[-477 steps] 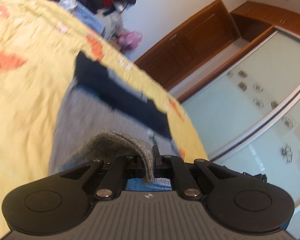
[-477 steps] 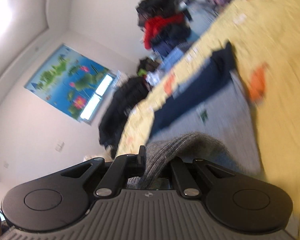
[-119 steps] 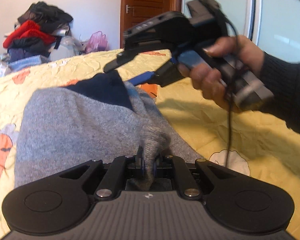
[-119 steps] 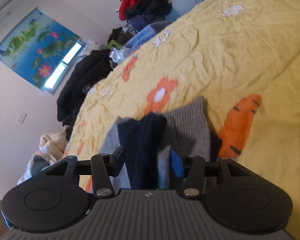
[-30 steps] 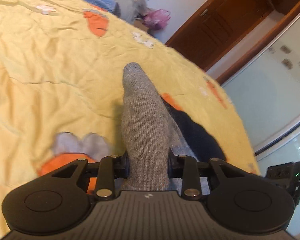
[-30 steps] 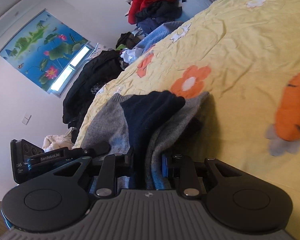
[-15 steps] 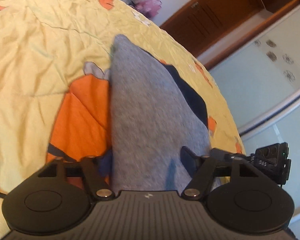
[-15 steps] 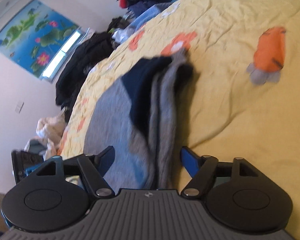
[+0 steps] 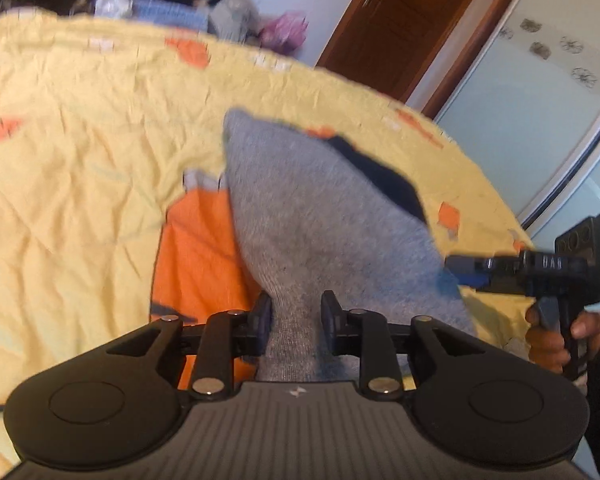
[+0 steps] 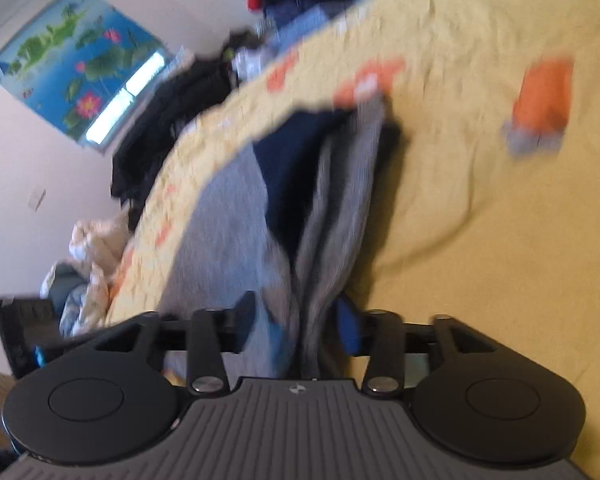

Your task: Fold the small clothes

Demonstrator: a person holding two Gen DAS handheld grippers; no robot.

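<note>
The left hand-held gripper point(image 9: 293, 312) pinched the grey sweater's point(image 9: 320, 216) near edge on the bed point(image 9: 80, 140); the right hand-held gripper point(image 10: 296, 320), half-open, straddled folded layers. Both should probably grip fully before lifting together.

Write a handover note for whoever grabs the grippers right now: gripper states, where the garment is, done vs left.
Left gripper: jaws closing around a bunched edge of the grey sweater; whether the grip is firm is unclear.
Right gripper: open, jaws straddling the sweater's stacked layers at the other side; frame is blurred.
Sweater lies on the yellow bedsheet, already folded over so the navy panel sits between grey layers.
Done: at least one fold.
Left: probably grip both ends, make a further fold, flatten it.
</note>
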